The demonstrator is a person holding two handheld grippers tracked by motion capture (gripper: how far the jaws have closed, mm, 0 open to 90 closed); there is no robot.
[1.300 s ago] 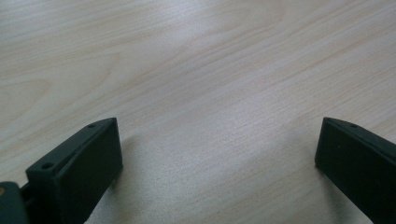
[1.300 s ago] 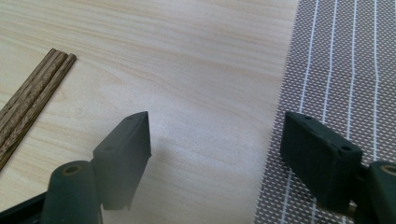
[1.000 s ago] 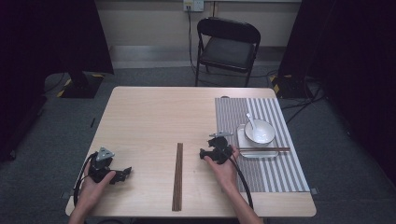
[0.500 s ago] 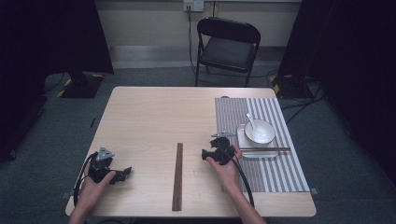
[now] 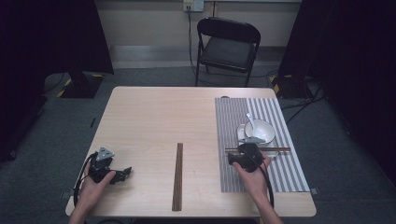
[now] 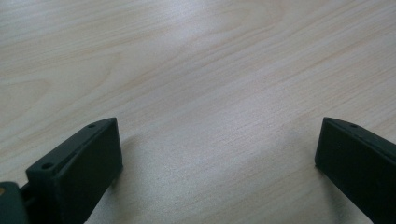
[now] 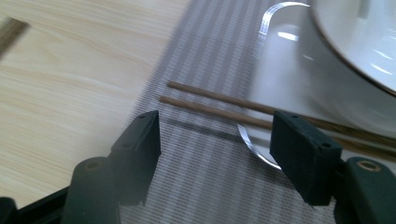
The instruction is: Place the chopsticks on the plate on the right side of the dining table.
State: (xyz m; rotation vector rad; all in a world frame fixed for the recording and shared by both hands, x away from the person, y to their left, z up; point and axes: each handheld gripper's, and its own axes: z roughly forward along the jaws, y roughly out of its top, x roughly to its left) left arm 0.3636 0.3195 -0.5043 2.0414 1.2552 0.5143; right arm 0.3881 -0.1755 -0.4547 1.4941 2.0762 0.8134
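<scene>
A pair of brown chopsticks (image 5: 261,150) (image 7: 210,105) lies across the front rim of a white plate (image 5: 240,133) (image 7: 289,70) on the striped placemat (image 5: 261,179) (image 7: 205,56). On the plate stands a white bowl (image 5: 261,130) (image 7: 359,42) with a spoon (image 5: 251,122) in it. My right gripper (image 5: 240,154) (image 7: 217,123) is open just short of the chopsticks' left ends, nothing between its jaws. My left gripper (image 5: 122,171) (image 6: 217,130) rests open on bare wood near the table's front left corner.
A long dark brown strip (image 5: 177,182), possibly a second pair of chopsticks, lies lengthwise at the middle of the wooden table (image 5: 159,121). A black folding chair (image 5: 226,44) stands beyond the far edge.
My right gripper has moved right, from the bare wood onto the placemat, up to the chopsticks at the plate. The left gripper has stayed put.
</scene>
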